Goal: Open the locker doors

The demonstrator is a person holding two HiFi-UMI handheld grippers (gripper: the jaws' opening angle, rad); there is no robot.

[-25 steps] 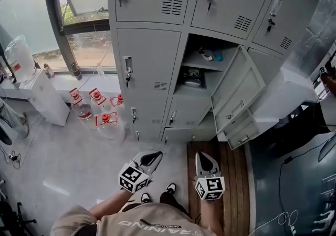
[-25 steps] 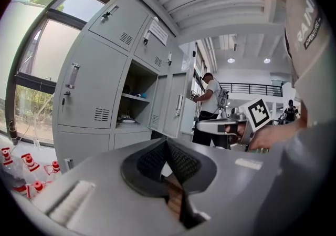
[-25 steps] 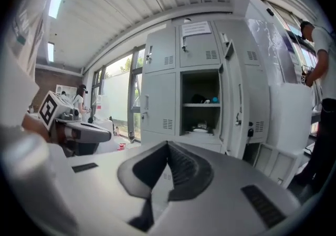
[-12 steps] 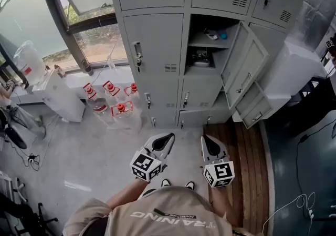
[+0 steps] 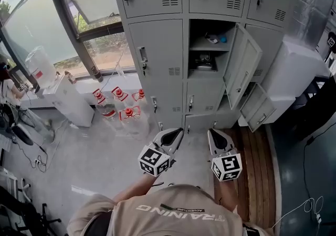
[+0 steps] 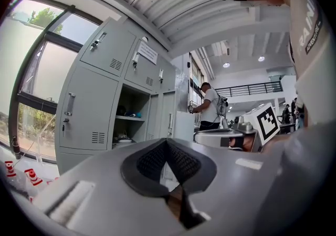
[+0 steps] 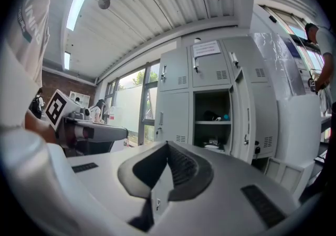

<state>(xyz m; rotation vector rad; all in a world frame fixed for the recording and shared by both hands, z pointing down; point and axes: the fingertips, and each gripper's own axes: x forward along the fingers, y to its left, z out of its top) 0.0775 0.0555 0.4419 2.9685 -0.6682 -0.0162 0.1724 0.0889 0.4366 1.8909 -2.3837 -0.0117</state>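
Left gripper (image 5: pixel 176 135) and right gripper (image 5: pixel 212 135) hang side by side, well short of the lockers (image 5: pixel 157 56), fingers of both pressed together on nothing — likely staged for approach, since two doors (image 5: pixel 242 67) at right already stand open, the rest shut.

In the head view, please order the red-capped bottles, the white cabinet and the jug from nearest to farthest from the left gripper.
1. Bottles, on the floor by the lockers.
2. Cabinet, under the window.
3. Jug, on its far end.

Water bottles (image 5: pixel 122 104) on floor (image 5: pixel 79 161) left of lockers (image 5: pixel 157 56), below window (image 5: pixel 47 24).
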